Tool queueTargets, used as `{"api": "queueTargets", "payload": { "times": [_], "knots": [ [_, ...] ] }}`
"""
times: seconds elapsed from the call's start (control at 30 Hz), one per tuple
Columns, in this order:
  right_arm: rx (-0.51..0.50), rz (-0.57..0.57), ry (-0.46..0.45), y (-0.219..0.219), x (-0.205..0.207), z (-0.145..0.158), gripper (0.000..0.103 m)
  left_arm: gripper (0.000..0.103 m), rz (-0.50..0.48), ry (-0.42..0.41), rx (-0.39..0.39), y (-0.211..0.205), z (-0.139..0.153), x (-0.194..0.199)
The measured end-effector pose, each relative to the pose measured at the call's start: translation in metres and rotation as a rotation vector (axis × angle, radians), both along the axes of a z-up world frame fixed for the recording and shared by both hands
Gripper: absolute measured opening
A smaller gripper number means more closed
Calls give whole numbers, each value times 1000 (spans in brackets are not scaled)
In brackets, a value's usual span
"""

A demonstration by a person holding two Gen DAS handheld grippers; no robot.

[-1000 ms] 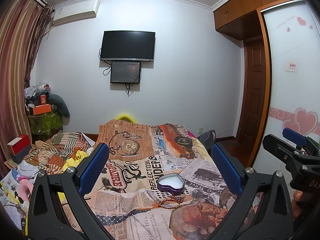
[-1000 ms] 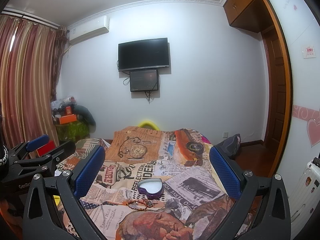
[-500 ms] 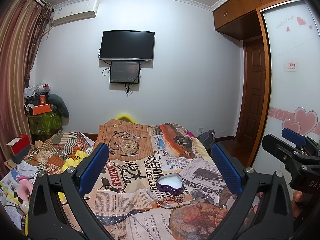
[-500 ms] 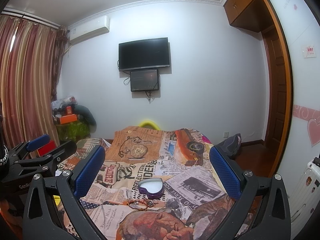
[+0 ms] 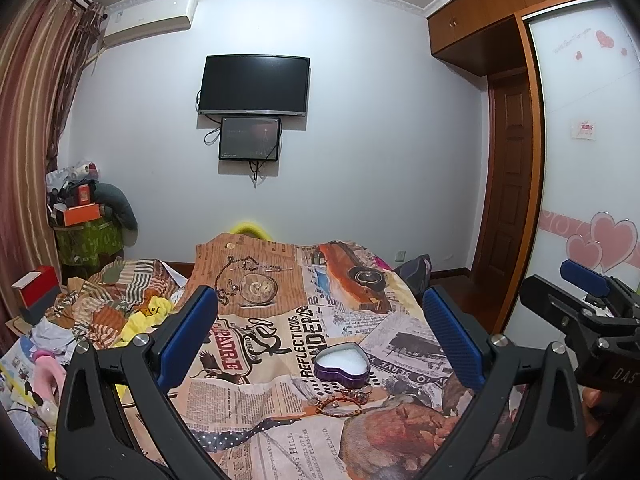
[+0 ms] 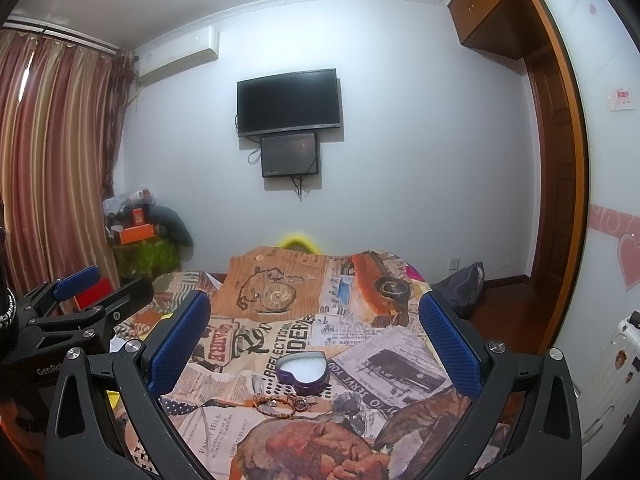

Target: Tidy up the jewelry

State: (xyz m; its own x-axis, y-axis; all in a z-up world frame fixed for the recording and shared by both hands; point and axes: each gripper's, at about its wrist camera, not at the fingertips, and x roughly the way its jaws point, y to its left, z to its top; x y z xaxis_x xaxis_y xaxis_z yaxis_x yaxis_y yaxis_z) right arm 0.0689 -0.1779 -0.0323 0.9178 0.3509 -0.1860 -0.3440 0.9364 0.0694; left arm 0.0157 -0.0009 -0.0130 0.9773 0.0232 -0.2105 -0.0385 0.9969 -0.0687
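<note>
A purple heart-shaped tin [image 5: 341, 367] with a white lining lies open on the newspaper-print bedspread [image 5: 256, 360]. Just in front of it lie a reddish beaded bracelet [image 5: 340, 406] and small charms [image 5: 358, 394]. My left gripper [image 5: 320, 340] hovers above and short of them, open, with nothing between its blue pads. In the right wrist view the same tin [image 6: 303, 371] and bracelet [image 6: 276, 406] sit between the wide-apart fingers of my right gripper [image 6: 314, 340], also open and empty. Each gripper shows at the edge of the other's view.
A TV [image 5: 254, 85] and a small screen hang on the far wall. Clothes and toys [image 5: 100, 312] pile up left of the bed. A dark bag [image 6: 464, 284] lies at the bed's right edge, near the wooden door [image 5: 508, 200]. A white suitcase [image 6: 616, 360] stands far right.
</note>
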Motion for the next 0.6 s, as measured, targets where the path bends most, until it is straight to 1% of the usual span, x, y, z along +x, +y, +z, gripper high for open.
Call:
{"api": "queueTargets", "payload": {
  "times": [0.17,0.3,0.37,0.47,0.6],
  "knots": [
    [-10,6,28,3,11,-9,103,103,-3,33,-3,4,-11,17],
    [-19,10,65,3,24,-19,103,103,-2,88,-8,8,-29,36],
    [-25,6,90,5,32,-26,103,103,16,118,-8,10,-40,47],
    [-37,6,153,6,50,-43,103,103,39,164,-3,15,-55,62],
    [-58,-1,233,9,71,-66,103,103,60,252,-10,22,-84,86]
  ]
}}
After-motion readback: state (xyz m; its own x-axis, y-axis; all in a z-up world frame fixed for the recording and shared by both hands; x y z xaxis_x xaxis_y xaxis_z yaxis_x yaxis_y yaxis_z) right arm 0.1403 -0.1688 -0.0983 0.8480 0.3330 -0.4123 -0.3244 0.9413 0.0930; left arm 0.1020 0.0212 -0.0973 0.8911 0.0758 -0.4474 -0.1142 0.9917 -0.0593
